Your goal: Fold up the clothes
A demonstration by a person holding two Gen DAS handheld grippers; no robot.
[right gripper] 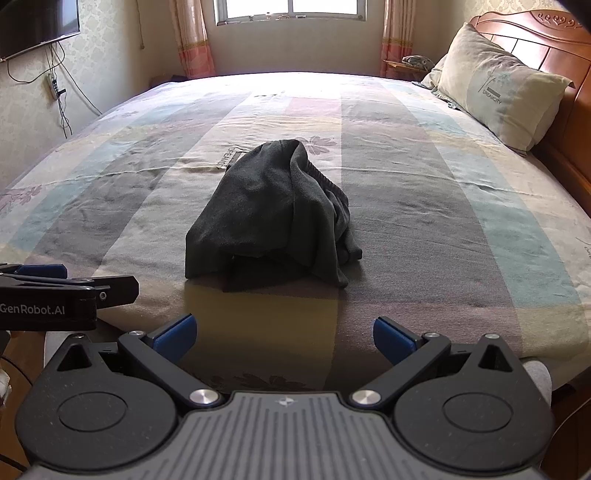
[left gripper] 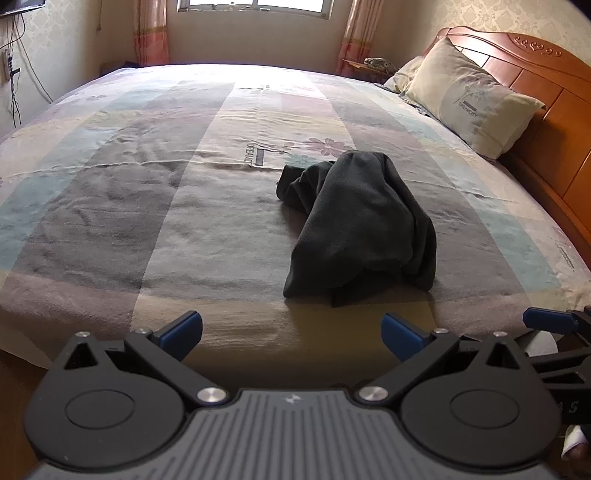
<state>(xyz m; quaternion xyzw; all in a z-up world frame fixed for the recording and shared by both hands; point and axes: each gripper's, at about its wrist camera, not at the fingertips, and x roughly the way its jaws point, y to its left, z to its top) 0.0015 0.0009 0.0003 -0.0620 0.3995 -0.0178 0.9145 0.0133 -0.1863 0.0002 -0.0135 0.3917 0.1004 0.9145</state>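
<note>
A dark grey garment (left gripper: 362,225) lies in a crumpled heap on the bed, right of centre in the left wrist view; it sits at centre in the right wrist view (right gripper: 273,218), with a ribbed waistband showing on its right side. My left gripper (left gripper: 291,332) is open and empty, at the bed's near edge, short of the heap. My right gripper (right gripper: 284,338) is open and empty, also at the near edge, facing the heap. The right gripper's blue fingertip (left gripper: 550,321) shows at the right of the left wrist view. The left gripper's body (right gripper: 55,295) shows at the left of the right wrist view.
The bed (left gripper: 147,192) has a striped, flowered sheet. Pillows (left gripper: 469,96) lean against a wooden headboard (left gripper: 554,85) at the right. A window (right gripper: 291,9) with curtains is at the far end. A wall TV (right gripper: 37,26) and hanging cables are at the left.
</note>
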